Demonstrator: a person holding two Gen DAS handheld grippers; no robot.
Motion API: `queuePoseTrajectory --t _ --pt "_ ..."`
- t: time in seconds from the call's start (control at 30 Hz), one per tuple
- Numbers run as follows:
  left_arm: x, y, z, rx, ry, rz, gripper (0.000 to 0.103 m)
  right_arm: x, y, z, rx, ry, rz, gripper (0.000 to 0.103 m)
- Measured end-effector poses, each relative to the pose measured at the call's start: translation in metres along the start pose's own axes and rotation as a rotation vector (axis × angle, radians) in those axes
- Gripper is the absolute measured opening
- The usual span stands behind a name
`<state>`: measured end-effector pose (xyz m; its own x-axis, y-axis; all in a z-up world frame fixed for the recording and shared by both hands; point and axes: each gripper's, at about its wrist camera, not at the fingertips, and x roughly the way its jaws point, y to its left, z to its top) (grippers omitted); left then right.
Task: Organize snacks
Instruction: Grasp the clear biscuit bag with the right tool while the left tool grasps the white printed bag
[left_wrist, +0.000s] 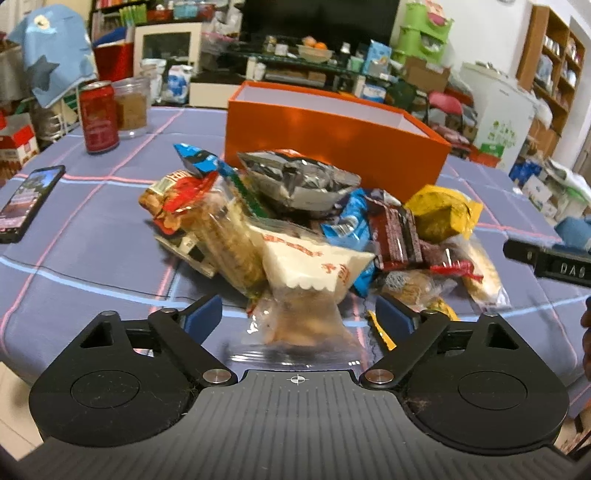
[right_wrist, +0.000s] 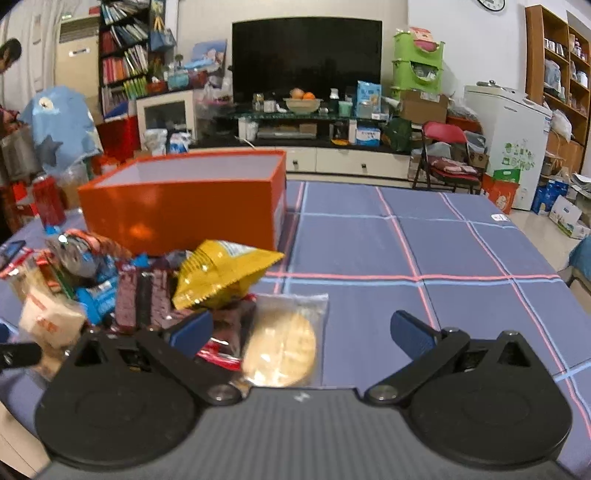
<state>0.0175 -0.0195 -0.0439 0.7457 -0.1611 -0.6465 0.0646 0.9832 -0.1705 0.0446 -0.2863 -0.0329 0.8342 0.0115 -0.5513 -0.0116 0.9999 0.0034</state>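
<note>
A heap of snack packets (left_wrist: 295, 221) lies on the table in front of an open orange box (left_wrist: 325, 140). My left gripper (left_wrist: 297, 317) is open, its blue pads either side of a clear packet (left_wrist: 295, 321) at the heap's near edge, below a white packet (left_wrist: 314, 266). My right gripper (right_wrist: 303, 330) is open and empty at the heap's right side, with a clear packet holding a round cracker (right_wrist: 284, 343) between its fingers and a yellow packet (right_wrist: 221, 273) just beyond. The orange box (right_wrist: 184, 206) stands behind the heap (right_wrist: 110, 288).
A red can (left_wrist: 98, 116) and a clear jar (left_wrist: 131, 107) stand at the far left, a phone (left_wrist: 29, 199) lies at the left. The blue checked tablecloth (right_wrist: 424, 258) stretches right of the heap. The right gripper's finger (left_wrist: 546, 258) shows at the left view's right edge.
</note>
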Motion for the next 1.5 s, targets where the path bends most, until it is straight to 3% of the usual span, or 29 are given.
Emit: queuePoseTrajectory --t 0.3,0.43,0.63,0.8,1.0,1.23,1.33,1.4,1.43,1.5 --pt "0.015 -0.013 -0.002 0.044 -0.021 0.017 0.066 0.000 0.012 -0.002 -0.048 -0.002 0.012 0.102" --pt "0.033 -0.023 0.001 0.054 0.004 0.019 0.056 0.009 0.013 -0.004 -0.061 0.033 0.024 0.100" --pt "0.035 -0.025 0.001 0.063 -0.004 0.023 0.057 0.029 -0.001 0.001 0.010 0.101 -0.007 0.073" --pt "0.039 -0.027 -0.001 0.069 -0.003 0.022 0.057 0.046 -0.006 0.003 0.077 0.148 0.041 0.073" --pt "0.043 -0.027 -0.003 0.092 0.018 0.007 0.055 0.075 0.003 -0.001 0.070 0.232 0.043 0.073" --pt "0.049 -0.026 -0.007 0.104 0.034 0.007 0.050 0.070 0.006 -0.009 -0.008 0.218 0.043 0.072" --pt "0.056 -0.031 -0.009 0.122 0.040 0.023 0.051 0.070 0.004 -0.010 -0.011 0.219 0.045 0.077" --pt "0.058 -0.030 -0.009 0.111 0.044 0.027 0.050 0.069 0.003 -0.008 -0.023 0.224 0.044 0.066" --pt "0.058 -0.031 -0.009 0.114 0.046 0.033 0.043 0.067 0.003 -0.008 -0.028 0.223 0.054 0.061" --pt "0.058 -0.034 -0.008 0.126 0.056 0.041 0.041 0.064 0.001 -0.008 -0.030 0.233 0.069 0.058"
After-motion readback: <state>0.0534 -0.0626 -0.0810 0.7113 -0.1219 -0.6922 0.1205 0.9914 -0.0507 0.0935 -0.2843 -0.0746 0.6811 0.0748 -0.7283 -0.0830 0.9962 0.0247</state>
